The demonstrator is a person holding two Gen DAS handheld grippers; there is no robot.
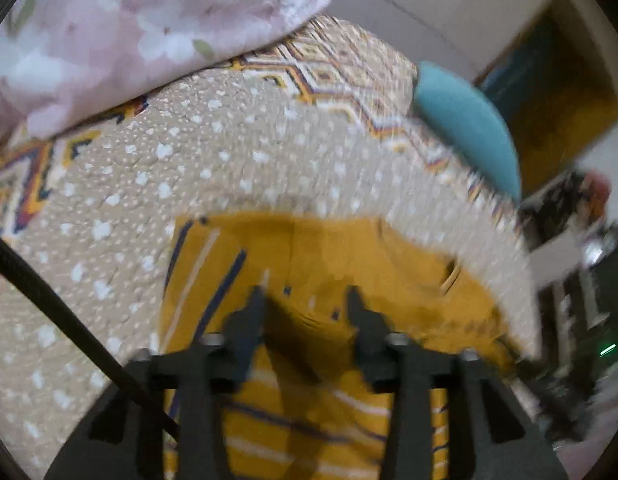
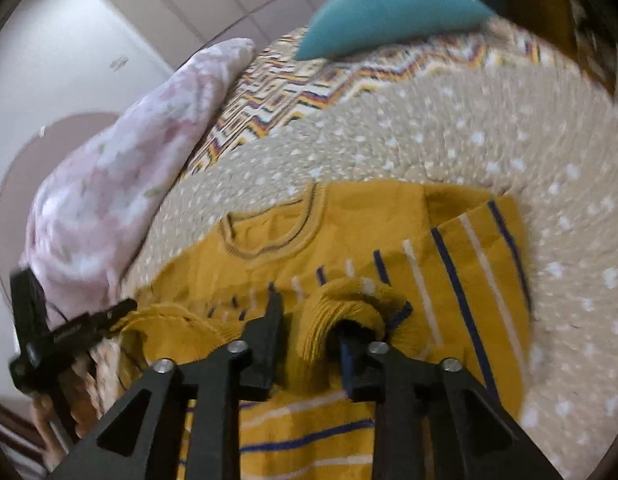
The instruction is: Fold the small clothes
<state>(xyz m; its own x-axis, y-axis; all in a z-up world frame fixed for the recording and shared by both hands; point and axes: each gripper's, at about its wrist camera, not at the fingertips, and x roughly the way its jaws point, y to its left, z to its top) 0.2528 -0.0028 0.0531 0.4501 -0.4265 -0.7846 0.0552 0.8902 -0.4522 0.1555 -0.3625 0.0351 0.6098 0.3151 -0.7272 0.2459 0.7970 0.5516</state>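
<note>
hem may drag back open

the right gripper (image 2: 309, 320) has its jaws apart, a ribbed hem of the yellow sweater (image 2: 349, 232) bunched over one finger. the left gripper (image 1: 305, 300) is parted too, sweater beneath. a snagged hem could undo the fold.

We find open passage over the dotted bedspread (image 2: 449, 136) beyond the yellow sweater (image 2: 349, 224), hemmed by the pink floral quilt (image 2: 121, 184) heaped to its left and the teal pillow (image 2: 389, 8) at the far edge, with the left gripper (image 2: 123, 308) close beside the sweater's left edge.
</note>
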